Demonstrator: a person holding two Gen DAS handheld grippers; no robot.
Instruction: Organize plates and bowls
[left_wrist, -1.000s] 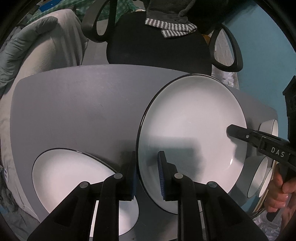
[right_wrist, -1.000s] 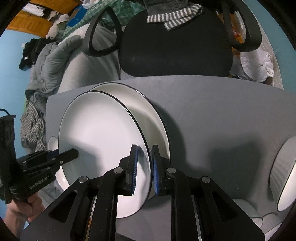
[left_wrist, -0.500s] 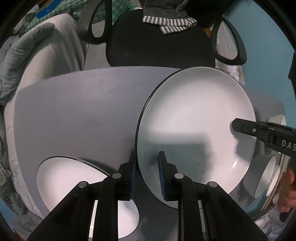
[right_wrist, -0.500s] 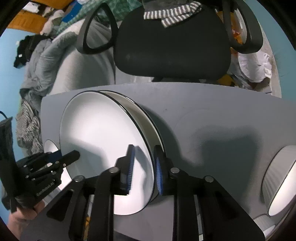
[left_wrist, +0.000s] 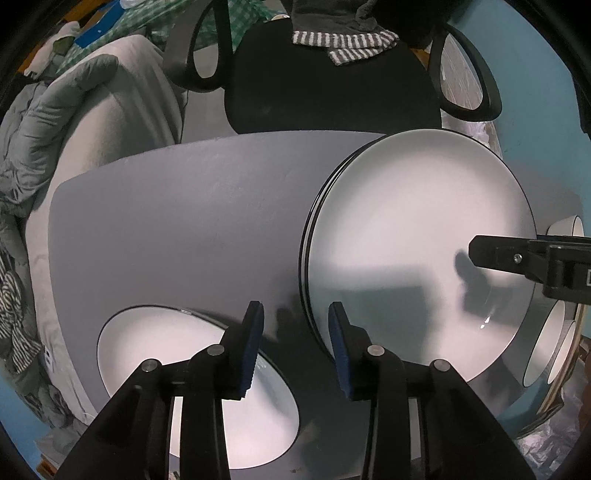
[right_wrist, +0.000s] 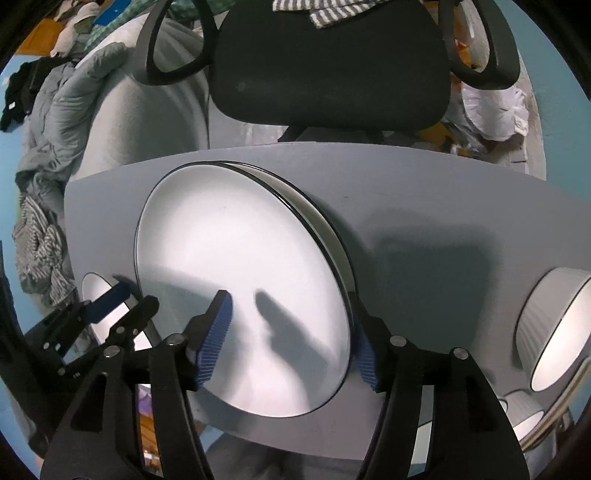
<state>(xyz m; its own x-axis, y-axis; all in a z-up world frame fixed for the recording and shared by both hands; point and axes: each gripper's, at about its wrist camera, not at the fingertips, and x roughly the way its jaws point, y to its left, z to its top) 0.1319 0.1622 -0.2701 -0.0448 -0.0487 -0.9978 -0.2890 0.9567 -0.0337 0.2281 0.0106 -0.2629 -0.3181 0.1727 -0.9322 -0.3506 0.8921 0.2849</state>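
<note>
Right wrist: right tool (right_wrist: 291, 339) gapes astride stacked plates' (right_wrist: 240, 295) rim (left tool (left_wrist: 295, 347) parted too).

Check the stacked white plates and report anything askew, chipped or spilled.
Slightly askew: the top white black-rimmed plate sits offset on the plate beneath, whose rim shows along one side only. No chips or spills visible on the grey table.

Dim overhead light, soft shadows across the glaring white plate (right_wrist: 243, 280), fisheye bending and dark corners.
</note>
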